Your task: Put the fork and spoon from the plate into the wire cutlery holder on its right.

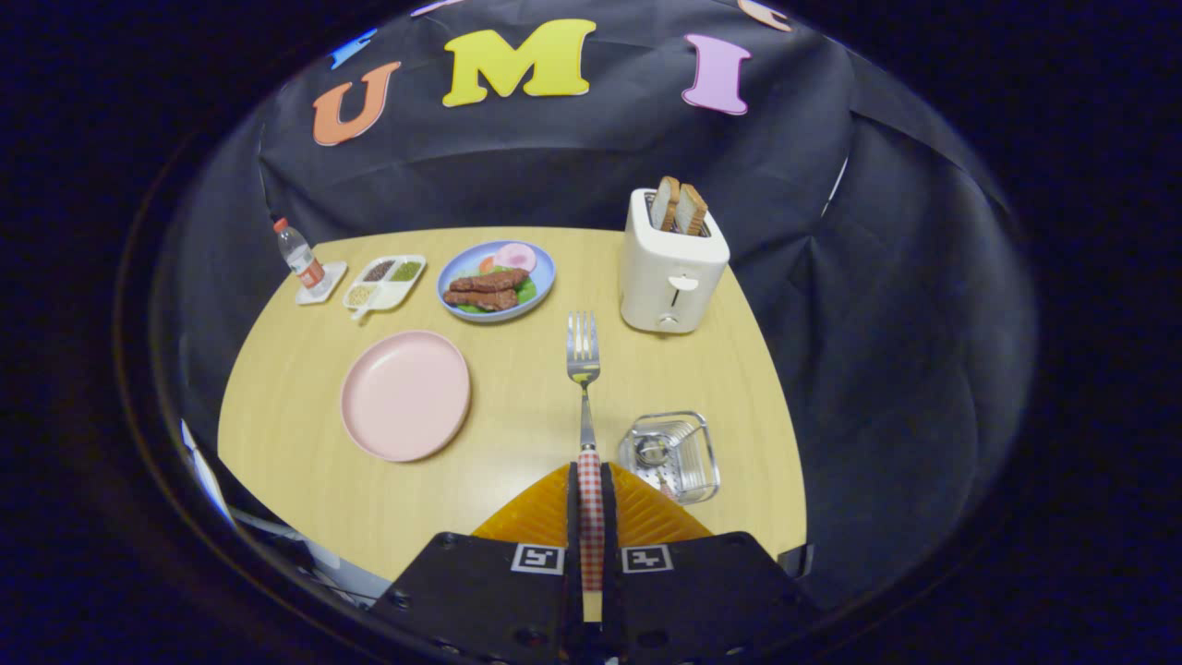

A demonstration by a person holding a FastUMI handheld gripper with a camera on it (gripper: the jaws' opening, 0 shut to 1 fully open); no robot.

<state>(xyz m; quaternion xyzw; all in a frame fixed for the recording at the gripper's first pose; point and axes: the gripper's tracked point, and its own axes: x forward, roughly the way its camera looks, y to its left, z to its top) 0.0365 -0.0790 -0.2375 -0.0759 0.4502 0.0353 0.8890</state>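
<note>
The tool [591, 480] pinches the red-checked handle of a metal fork [584, 369], tines pointing ahead above the wooden bench [517, 406]. Just right of its fingers stands the wire cutlery holder [672, 454] with a metal spoon [653, 450] inside. Ahead-left lies the empty pink round plate [405, 394].

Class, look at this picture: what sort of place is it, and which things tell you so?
Probably a staged breakfast table in a booth: a toaster with bread, a plate of food, and the gripper shut on a fork.

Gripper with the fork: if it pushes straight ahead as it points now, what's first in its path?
Probably nothing: the gripper, shut on the fork, points between the blue food plate and the toaster. Height is unclear.
</note>
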